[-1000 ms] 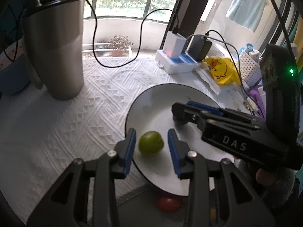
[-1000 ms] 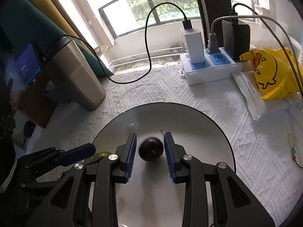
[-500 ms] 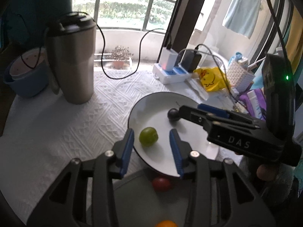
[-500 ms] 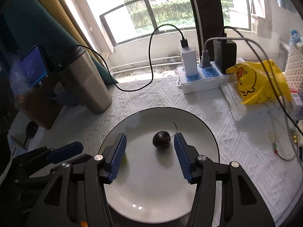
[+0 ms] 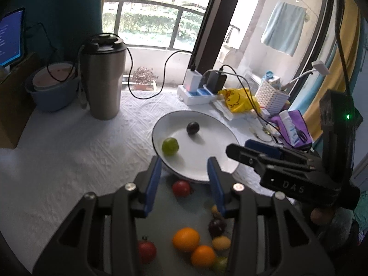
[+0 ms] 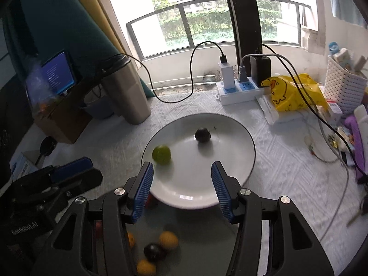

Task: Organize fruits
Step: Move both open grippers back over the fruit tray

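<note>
Left gripper (image 5: 184,181) and right gripper (image 6: 181,188): jaws apart, nothing between them. Lime (image 5: 170,146) and dark plum (image 5: 192,128) lie apart on the plate (image 5: 220,161). Other fruits (image 5: 186,239) lie below the plate's near rim.

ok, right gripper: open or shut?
Open. The right gripper has just been opening, nothing between its pads; the dark plum lies free on the plate.

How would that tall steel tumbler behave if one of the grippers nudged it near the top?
The steel tumbler stands tall on a base narrower than its lidded top, so a high nudge would probably tip it. Its smooth metal wall looks slippery for the pads. A black cable runs behind it and could snag.
</note>
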A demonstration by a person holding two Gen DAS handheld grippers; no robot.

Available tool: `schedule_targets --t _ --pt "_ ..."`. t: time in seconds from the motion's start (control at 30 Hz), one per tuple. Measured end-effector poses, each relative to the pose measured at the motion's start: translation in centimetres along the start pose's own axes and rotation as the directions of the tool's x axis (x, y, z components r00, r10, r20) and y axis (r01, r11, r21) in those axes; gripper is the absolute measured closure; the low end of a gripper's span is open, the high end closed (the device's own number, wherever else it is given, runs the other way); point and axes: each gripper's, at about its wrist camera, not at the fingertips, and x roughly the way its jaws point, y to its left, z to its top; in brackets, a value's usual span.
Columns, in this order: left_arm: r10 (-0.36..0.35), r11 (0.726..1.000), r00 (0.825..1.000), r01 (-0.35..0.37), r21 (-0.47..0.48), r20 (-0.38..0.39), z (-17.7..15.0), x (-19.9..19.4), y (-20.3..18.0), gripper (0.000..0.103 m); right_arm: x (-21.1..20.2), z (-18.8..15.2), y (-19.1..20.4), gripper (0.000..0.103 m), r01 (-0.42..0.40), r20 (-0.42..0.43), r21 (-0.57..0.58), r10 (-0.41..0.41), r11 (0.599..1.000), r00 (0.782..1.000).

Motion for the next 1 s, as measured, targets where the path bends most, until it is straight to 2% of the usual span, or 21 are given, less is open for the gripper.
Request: schedule_targets --t 0.17,0.23,0.27,0.3,0.67,1.0 --pt "0.005 1.0 1.0 -0.005 -0.002 -0.001 -1.6 -1.3 0.0 0.057 -1.5 -1.8 0.8 0.048 0.018 0.002 -0.011 -0.018 1.0 1.0" --pt "0.004 1.0 1.0 -0.004 -0.006 -0.008 -2.4 -1.7 0.1 0.047 -2.0 -2.5 1.0 0.048 0.025 0.003 -0.018 -0.025 1.0 1.0" --pt "0.0 1.0 1.0 0.0 -0.009 -0.009 -2.8 -1.9 0.1 0.035 -2.3 -3.0 1.2 0.048 0.029 0.003 -0.022 -0.029 0.999 1.0" --pt "-0.006 1.0 1.0 0.006 -0.015 -0.009 -3.2 -2.1 0.2 0.031 -2.6 -3.4 1.4 0.048 0.032 0.004 -0.025 -0.031 0.999 0.999" --pt "-0.008 0.999 1.0 0.007 -0.041 -0.022 -7.3 -4.1 0.1 0.031 -5.2 -7.8 3.4 0.048 0.046 0.002 -0.071 -0.046 0.996 0.999" --pt "-0.006 0.999 0.999 0.004 -0.046 -0.046 -10.5 -5.4 0.6 0.031 -6.0 -11.4 5.9 0.048 0.017 -0.008 -0.127 -0.018 0.992 1.0"
